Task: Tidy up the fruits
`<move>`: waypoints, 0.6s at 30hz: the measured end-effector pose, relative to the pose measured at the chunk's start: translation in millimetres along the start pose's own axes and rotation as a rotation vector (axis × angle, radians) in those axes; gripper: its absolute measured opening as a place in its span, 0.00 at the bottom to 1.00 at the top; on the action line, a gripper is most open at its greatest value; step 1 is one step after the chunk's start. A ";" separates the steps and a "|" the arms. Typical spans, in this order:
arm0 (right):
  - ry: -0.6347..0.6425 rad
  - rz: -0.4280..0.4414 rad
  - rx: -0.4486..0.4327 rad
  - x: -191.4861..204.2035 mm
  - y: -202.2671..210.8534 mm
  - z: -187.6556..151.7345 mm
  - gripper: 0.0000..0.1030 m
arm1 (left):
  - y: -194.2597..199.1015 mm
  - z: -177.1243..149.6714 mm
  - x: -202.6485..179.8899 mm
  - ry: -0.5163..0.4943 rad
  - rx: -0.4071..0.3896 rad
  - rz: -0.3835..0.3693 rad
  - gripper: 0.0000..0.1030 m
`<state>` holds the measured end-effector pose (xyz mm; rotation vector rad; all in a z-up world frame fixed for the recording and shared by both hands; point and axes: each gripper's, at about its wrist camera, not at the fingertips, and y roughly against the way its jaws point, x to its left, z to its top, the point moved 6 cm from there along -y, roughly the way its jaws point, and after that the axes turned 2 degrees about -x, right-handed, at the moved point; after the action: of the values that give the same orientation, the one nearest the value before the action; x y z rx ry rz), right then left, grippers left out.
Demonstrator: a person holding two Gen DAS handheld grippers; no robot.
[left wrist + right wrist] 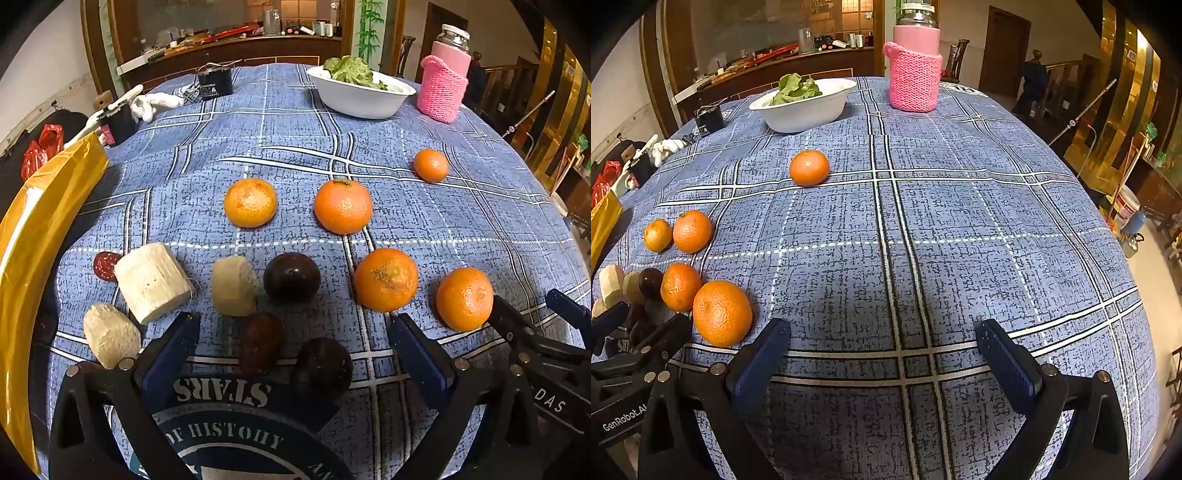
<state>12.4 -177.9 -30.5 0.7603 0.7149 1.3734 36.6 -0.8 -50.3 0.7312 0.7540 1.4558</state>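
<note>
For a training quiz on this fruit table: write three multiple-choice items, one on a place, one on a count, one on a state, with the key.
1. Where does the pink knitted-sleeve bottle stand?
A. at the table's far end, beside the white bowl of green leaves
B. among the dark plums
C. between the claws

2. How many round orange tangerines lie on the blue plaid tablecloth?
A. three
B. five
C. eight

3. How is the right claw?
A. shut on a tangerine
B. shut on nothing
C. open and holding nothing

Key: 1 A, the bottle stands at the far end next to the bowl. 2 B, the left wrist view shows four grouped and one lone tangerine farther off. 3 C, only bare cloth lies between its spread fingers.
</note>
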 end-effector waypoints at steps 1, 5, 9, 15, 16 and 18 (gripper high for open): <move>-0.004 0.003 -0.001 -1.3 0.2 -0.4 1.00 | 0.0 -0.2 1.5 -0.001 0.000 0.001 1.00; -0.004 0.004 -0.001 -3.1 0.3 0.8 1.00 | 4.0 -4.4 1.5 -0.013 0.008 0.002 1.00; -0.003 0.003 -0.001 -1.8 0.4 0.1 1.00 | 28.9 -19.8 6.0 0.004 -0.009 -0.045 0.91; 0.009 0.009 0.050 0.3 -2.5 0.9 1.00 | 118.6 -20.7 50.4 0.143 -0.170 -0.232 0.89; 0.013 0.011 0.055 0.6 -2.3 0.3 1.00 | 127.3 -21.6 57.8 0.162 -0.159 -0.257 0.89; 0.023 0.015 0.063 1.4 0.4 -3.4 1.00 | 149.9 -25.1 78.0 0.185 -0.163 -0.288 0.89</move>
<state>9.4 -176.3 -32.1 0.8023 0.7748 1.3799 -72.5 75.7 56.6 0.3496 0.8334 1.3137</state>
